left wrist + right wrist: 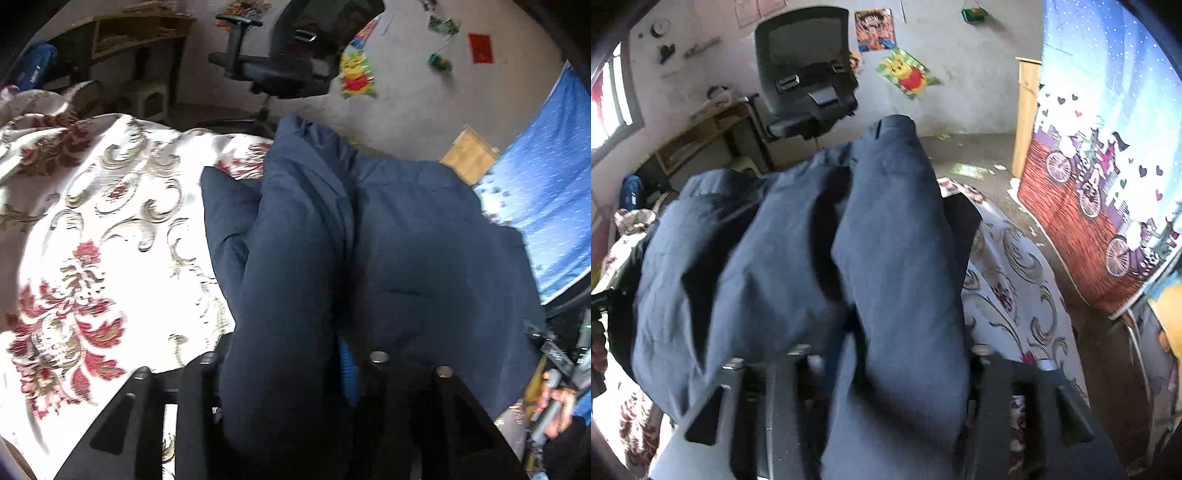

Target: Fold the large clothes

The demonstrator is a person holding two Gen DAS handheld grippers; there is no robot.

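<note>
A large dark navy garment (388, 229) lies bunched in thick folds on a floral bedspread (92, 221). My left gripper (293, 358) stands over its near edge with the jaws apart. A puffy fold rises between the fingers, and the blue pad (348, 373) of the right finger shows bare beside the cloth. In the right wrist view the same garment (775, 258) fills the middle. My right gripper (890, 349) has its jaws wide apart around another thick fold, which hides the pads. A hand holding the right gripper's handle (554, 391) shows at the left wrist view's lower right.
The bedspread (1015, 266) runs past the garment on both sides. A black office chair (805, 81) and a wooden desk (698, 136) stand beyond the bed. A printed blue curtain (1108, 166) hangs on the right, with a wooden post (1027, 110) beside it. Litter lies on the floor.
</note>
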